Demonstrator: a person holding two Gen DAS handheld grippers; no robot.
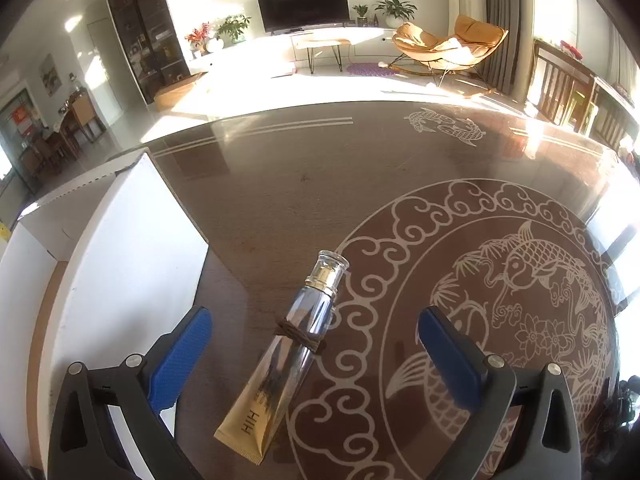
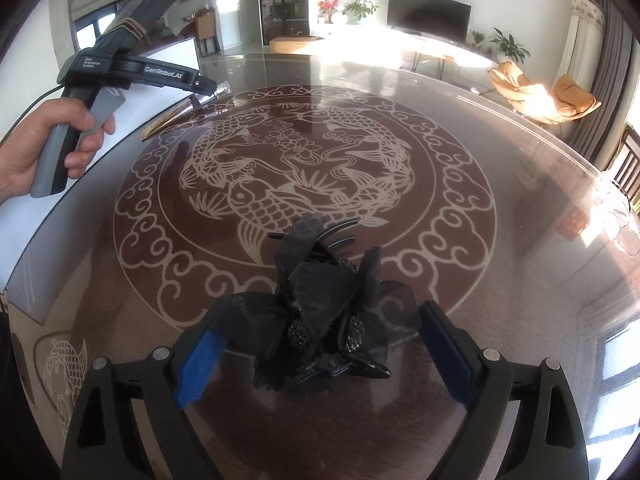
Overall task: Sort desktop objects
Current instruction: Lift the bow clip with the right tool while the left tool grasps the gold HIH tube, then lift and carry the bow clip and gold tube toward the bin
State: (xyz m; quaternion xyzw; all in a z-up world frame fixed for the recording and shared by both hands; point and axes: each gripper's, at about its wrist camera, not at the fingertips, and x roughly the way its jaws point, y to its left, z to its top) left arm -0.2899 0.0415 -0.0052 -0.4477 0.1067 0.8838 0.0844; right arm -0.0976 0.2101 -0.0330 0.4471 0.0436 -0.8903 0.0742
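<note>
On the glass-topped table (image 2: 500, 288), the released right tongs (image 2: 320, 350) straddle a black hair clip (image 2: 320, 320), while the left tongs (image 1: 316, 356), equally spread, flank a gold tube (image 1: 280, 364).

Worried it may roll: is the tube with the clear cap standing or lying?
Lying. The tube rests flat on the table, cap pointing away, between the left tool's open pads.

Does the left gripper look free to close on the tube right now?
Probably yes. The tube lies on the table between the open fingers of the left gripper, nothing covering it; the white box stands off to its side.
</note>
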